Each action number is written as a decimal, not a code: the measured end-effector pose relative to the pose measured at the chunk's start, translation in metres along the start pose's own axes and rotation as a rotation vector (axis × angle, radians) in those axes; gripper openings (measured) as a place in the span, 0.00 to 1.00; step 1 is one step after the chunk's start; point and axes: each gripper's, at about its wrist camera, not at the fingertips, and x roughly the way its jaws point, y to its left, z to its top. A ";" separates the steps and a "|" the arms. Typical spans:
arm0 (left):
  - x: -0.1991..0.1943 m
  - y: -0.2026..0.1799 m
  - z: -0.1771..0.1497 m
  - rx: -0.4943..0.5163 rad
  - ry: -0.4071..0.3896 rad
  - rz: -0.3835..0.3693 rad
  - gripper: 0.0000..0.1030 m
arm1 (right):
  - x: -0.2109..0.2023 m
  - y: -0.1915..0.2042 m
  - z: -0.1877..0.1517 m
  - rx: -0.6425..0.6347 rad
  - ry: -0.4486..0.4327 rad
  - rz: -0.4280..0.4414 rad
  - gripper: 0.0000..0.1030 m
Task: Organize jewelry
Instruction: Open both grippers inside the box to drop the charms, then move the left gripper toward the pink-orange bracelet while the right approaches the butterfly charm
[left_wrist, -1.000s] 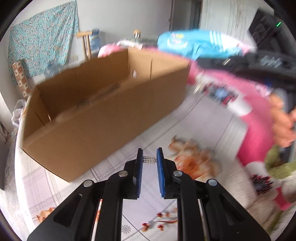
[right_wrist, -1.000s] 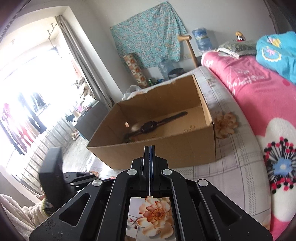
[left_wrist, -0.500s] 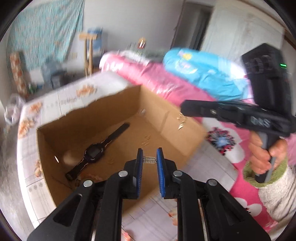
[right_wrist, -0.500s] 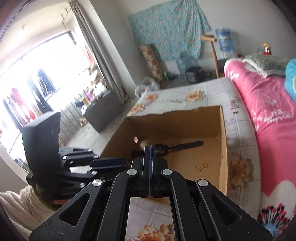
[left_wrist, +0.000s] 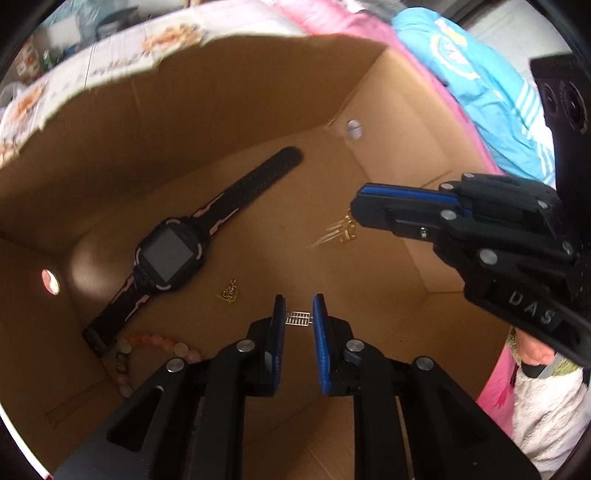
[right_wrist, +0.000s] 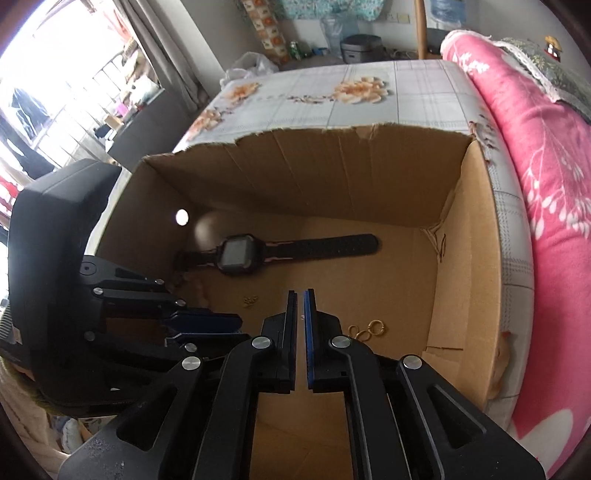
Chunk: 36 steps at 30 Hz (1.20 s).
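- We're at drop-off: left claw (left_wrist: 298, 316) clamped on small silver piece (left_wrist: 297, 318) over cardboard box (right_wrist: 463, 236); next: release it onto box floor
- Right claw (right_wrist: 300, 314) opening, nothing btwn
- Inside: watch (left_wrist: 170, 254), gold rings (right_wrist: 367, 329), bead bracelet (left_wrist: 147, 341); nothing blocks

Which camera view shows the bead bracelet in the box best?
The left wrist view: the bead bracelet lies plainly in the box's near corner, below the watch. In the right wrist view the left gripper mostly hides it.
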 end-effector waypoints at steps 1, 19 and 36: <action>0.000 0.002 0.001 -0.013 0.004 -0.016 0.14 | 0.001 0.000 0.000 -0.001 0.005 0.002 0.06; -0.106 -0.027 -0.063 0.091 -0.357 0.048 0.54 | -0.095 0.014 -0.037 0.027 -0.357 -0.005 0.51; -0.123 -0.025 -0.254 0.000 -0.601 0.264 0.95 | -0.117 0.073 -0.171 0.059 -0.462 -0.035 0.89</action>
